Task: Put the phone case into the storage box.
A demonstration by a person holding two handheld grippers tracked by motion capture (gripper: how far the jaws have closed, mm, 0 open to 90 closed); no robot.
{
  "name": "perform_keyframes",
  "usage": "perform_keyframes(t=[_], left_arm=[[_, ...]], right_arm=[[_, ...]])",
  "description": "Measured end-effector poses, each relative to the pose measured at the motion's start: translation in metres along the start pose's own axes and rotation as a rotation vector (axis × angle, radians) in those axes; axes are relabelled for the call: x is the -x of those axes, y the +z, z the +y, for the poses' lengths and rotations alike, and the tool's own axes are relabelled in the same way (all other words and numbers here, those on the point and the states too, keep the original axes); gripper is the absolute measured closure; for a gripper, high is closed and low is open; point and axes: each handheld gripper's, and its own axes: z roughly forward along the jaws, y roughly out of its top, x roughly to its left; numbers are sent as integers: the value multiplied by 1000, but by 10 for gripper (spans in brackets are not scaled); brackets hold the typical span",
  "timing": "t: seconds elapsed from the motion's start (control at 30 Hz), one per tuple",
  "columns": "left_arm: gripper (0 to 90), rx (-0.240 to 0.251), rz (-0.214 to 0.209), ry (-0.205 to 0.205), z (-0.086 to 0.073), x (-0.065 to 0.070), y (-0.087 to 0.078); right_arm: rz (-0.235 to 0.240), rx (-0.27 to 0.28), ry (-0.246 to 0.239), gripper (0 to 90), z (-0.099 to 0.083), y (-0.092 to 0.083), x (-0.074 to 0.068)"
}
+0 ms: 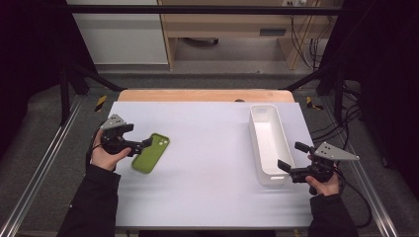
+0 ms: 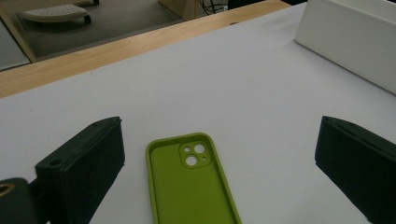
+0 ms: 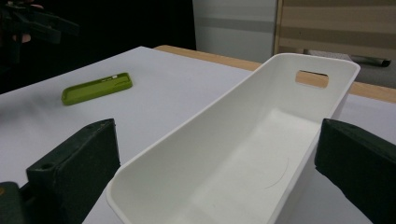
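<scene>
A lime green phone case (image 1: 151, 153) lies hollow side up on the white table top, left of centre. My left gripper (image 1: 136, 137) is open right beside its left edge, low over the table. In the left gripper view the case (image 2: 189, 186) lies between the wide-apart jaws of that gripper (image 2: 218, 127), touching neither. A long white bin (image 1: 252, 129) stands empty at the right. My right gripper (image 1: 293, 156) is open at the bin's near end. In the right gripper view the bin (image 3: 196, 121) reaches in between the jaws of that gripper (image 3: 217, 127), and the case (image 3: 97, 87) shows far left.
The table top (image 1: 207, 148) is a white sheet with a wooden edge (image 1: 202, 95) along the back. Metal frame rails (image 1: 39, 173) run down both sides. A cabinet and cables (image 1: 304, 39) stand on the floor beyond the table.
</scene>
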Motion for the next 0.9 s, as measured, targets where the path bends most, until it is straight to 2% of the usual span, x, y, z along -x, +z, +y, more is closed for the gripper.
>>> perform_keyframes(t=[0.43,0.9], left_arm=[[13,-39,15,-16,-9,-13,16],[14,-76,28,-34,-15,-22,25]], right_arm=[[-5,-4,1,5,0,0,0],[-5,-7,2,5,0,1,0]])
